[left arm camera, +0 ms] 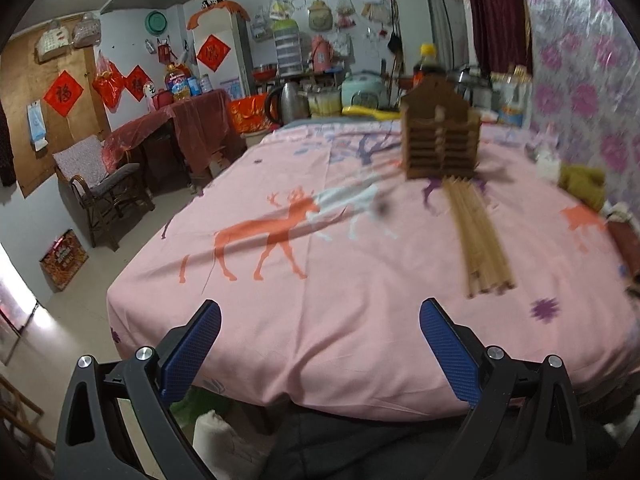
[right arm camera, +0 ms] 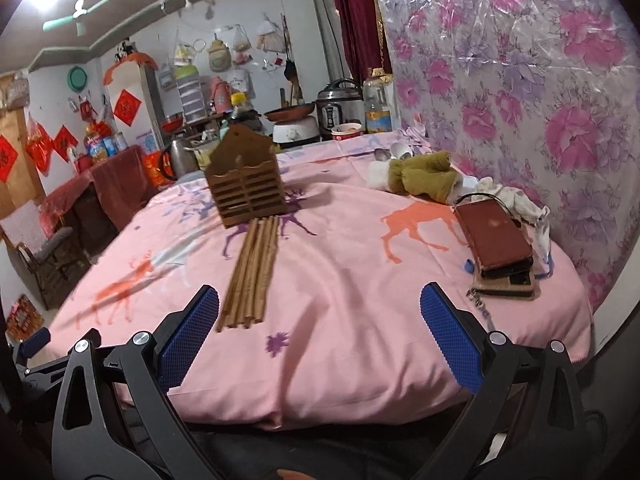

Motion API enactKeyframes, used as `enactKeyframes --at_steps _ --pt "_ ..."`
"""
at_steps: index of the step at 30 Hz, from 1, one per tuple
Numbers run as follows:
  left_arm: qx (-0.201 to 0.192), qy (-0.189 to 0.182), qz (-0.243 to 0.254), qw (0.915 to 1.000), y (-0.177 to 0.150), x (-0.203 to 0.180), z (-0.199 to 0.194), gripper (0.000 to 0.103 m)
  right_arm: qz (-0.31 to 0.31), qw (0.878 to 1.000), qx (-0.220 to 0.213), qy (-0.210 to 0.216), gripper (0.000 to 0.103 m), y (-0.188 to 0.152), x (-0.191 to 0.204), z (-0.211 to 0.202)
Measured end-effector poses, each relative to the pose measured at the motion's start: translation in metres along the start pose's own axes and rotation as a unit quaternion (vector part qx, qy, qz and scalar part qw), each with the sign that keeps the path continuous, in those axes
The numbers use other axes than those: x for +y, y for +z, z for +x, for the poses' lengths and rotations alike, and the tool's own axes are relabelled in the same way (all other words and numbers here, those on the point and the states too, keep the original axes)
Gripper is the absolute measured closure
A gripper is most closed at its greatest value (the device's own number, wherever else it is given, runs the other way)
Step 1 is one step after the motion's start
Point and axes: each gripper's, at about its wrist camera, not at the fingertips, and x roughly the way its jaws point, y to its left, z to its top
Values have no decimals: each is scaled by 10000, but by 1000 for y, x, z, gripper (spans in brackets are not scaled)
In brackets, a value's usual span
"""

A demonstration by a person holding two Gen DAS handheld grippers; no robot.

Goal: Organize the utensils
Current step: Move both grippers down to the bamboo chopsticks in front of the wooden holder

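A bundle of several brown chopsticks [left arm camera: 482, 236] lies flat on the pink cloth, pointing away from me; it also shows in the right wrist view [right arm camera: 252, 272]. Just behind it stands a brown slatted wooden utensil holder [left arm camera: 440, 132], also seen in the right wrist view [right arm camera: 247, 180], upright. My left gripper [left arm camera: 320, 344] is open and empty, low over the near edge, left of the chopsticks. My right gripper [right arm camera: 320, 332] is open and empty, with its left finger close to the near ends of the chopsticks.
The pink deer-print cloth [right arm camera: 360, 280] covers the table. At the right lie a red wallet on phones [right arm camera: 496, 240], an olive cloth bundle [right arm camera: 424, 176] and a white rag [right arm camera: 520, 200]. Cookers, a kettle [left arm camera: 288, 102] and bottles stand at the far edge. The floral wall [right arm camera: 540, 100] is on the right.
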Motion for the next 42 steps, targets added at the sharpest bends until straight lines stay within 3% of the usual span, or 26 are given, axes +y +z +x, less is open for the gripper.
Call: enactKeyframes --at_steps 4,10,15,19,22,25,28,30,35,39,41,42 --pt "465 -292 151 9984 -3 -6 31 5 -30 9992 388 105 6 -1 -3 34" --pt "473 -771 663 9937 1 -44 56 5 -360 9962 791 -78 6 -2 5 80" --pt "690 -1115 1132 9849 6 -80 85 5 -713 9924 979 -237 6 -6 10 107" --pt "899 -1244 1182 9810 9 -91 110 4 -787 9902 1147 -145 6 -10 14 125" --pt "797 -908 1236 9850 21 -84 126 4 -836 9886 1248 -65 6 -12 18 137" --pt "872 -225 908 9918 36 -57 153 4 -903 9876 1287 30 6 -13 23 146" --pt "1325 -656 38 9890 45 -20 173 4 -1067 9850 1346 184 6 -16 31 153" --pt "1417 -772 -231 9866 43 -12 179 4 -1286 9818 1378 240 12 -20 40 156" --pt "1171 -731 -108 9904 41 -19 170 4 -1691 9742 1447 373 14 -26 52 160" --pt "1199 -797 -149 9895 41 -16 173 4 -2070 9658 1502 430 15 -34 64 166" --pt "1185 -765 -112 9899 40 -17 172 4 -2178 9688 1145 -311 15 -29 58 170" --pt "1175 -738 -93 9903 39 -17 172 4 -1929 9723 1271 -346 15 -25 49 173"
